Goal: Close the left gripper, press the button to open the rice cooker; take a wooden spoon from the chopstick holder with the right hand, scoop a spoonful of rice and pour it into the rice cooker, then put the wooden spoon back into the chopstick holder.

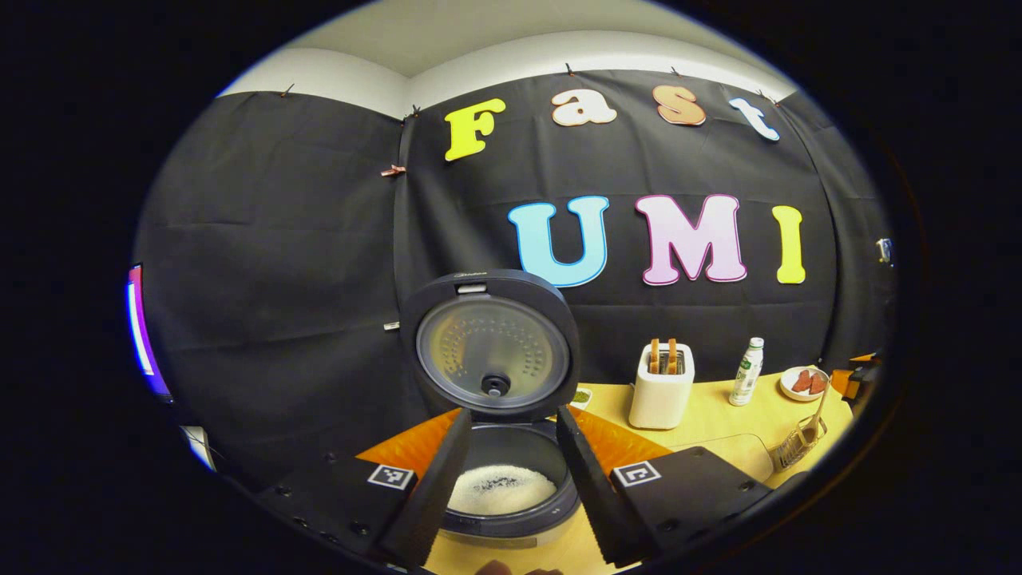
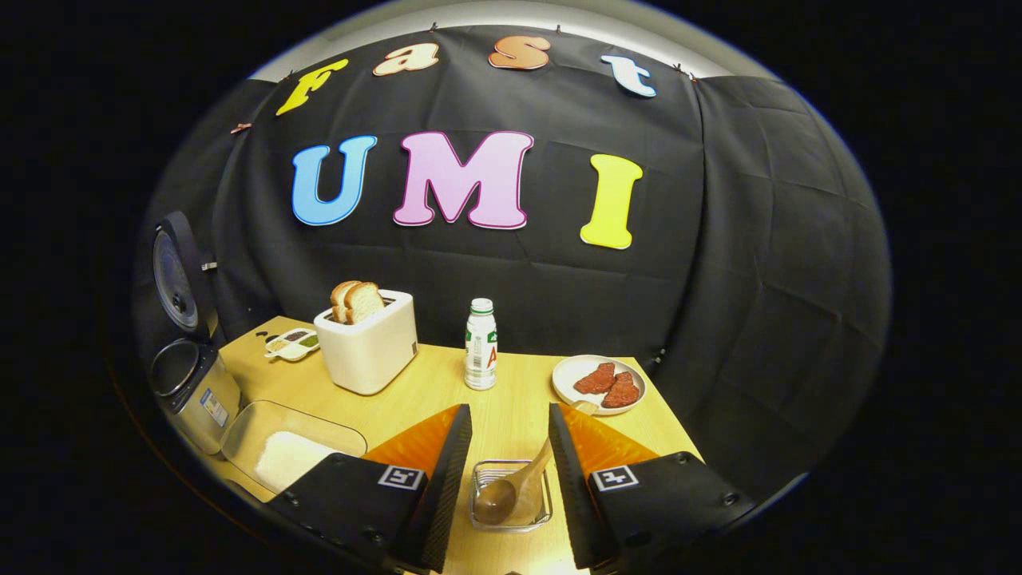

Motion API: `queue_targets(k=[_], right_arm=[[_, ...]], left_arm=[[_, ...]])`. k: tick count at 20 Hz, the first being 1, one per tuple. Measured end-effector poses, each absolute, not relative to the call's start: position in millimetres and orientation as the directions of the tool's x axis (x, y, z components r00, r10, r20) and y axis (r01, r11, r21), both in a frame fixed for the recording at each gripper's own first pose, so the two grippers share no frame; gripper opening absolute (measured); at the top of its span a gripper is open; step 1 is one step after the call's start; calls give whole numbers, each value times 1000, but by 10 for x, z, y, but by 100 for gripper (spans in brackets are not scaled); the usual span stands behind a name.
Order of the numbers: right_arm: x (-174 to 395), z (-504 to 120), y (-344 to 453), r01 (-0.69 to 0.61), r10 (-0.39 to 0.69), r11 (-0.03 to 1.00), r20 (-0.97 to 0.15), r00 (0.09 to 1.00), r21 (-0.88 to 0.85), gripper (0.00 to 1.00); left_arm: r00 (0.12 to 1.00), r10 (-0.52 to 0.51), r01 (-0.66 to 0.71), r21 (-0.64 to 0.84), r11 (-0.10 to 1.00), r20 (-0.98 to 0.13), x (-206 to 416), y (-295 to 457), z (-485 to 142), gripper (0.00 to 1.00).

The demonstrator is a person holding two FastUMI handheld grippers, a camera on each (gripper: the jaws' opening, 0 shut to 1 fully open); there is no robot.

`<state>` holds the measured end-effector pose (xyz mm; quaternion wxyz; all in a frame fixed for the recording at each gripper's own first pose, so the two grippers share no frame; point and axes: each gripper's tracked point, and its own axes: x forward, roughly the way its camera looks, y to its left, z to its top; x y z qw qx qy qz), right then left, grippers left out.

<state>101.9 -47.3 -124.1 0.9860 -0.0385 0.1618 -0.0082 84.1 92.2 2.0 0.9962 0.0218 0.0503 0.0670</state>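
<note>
Left gripper points level at the rice cooker, fingers apart and empty; the lid stands open and white rice lies in the pot. Right gripper angles down over the chopstick holder near the table's front edge, fingers apart; the wooden spoon rests inside the holder.

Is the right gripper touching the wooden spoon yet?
Apart. In the right gripper view the gripper is open, and the wooden spoon lies in the chopstick holder between the two fingers, with bare gaps on both sides.
</note>
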Motion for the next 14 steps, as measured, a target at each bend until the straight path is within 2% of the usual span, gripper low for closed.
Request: queue_targets(k=[3,14], right_arm=[[983,-1123,-329,-25,-1,996,-290,957,-86,67],[880,-1038,-173,-25,3,997,-275,961,-77,68]], left_arm=[[989,127,-125,35,992,-71,1036,1022,195,77],[994,66,-67,9,998,87,1871,1276,1247,82]])
